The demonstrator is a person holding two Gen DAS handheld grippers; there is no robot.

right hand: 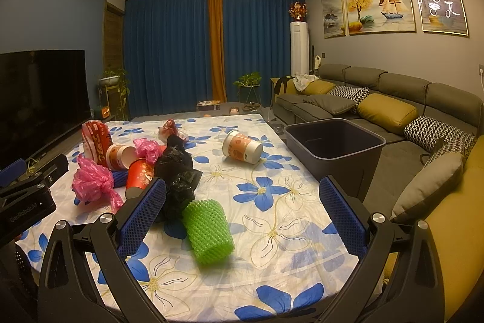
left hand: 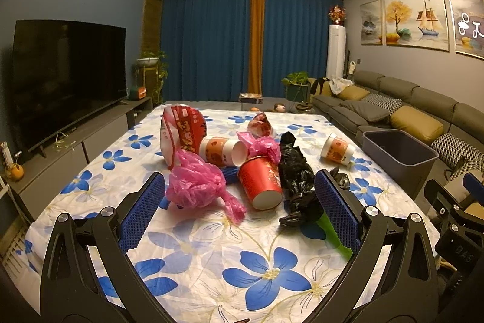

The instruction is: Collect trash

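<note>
Trash lies on a table with a blue-flower cloth (left hand: 211, 247): a pink plastic bag (left hand: 196, 186), a red paper cup (left hand: 263, 183) on its side, a black plastic bag (left hand: 295, 171), an orange-white cup (left hand: 224, 150), another such cup (left hand: 337, 149) to the right, a red snack bag (left hand: 181, 135). A green foam net sleeve (right hand: 208, 229) lies in front of my right gripper (right hand: 242, 211). A dark grey bin (right hand: 332, 147) stands at the table's right edge. My left gripper (left hand: 239, 202) is open and empty before the pile. My right gripper is open and empty.
A TV (left hand: 66, 74) on a low cabinet stands to the left. A grey sofa (right hand: 393, 111) with cushions runs along the right, behind the bin (left hand: 399, 156). A second pink bag (left hand: 260, 144) and a red wrapper (left hand: 261, 124) lie farther back on the table.
</note>
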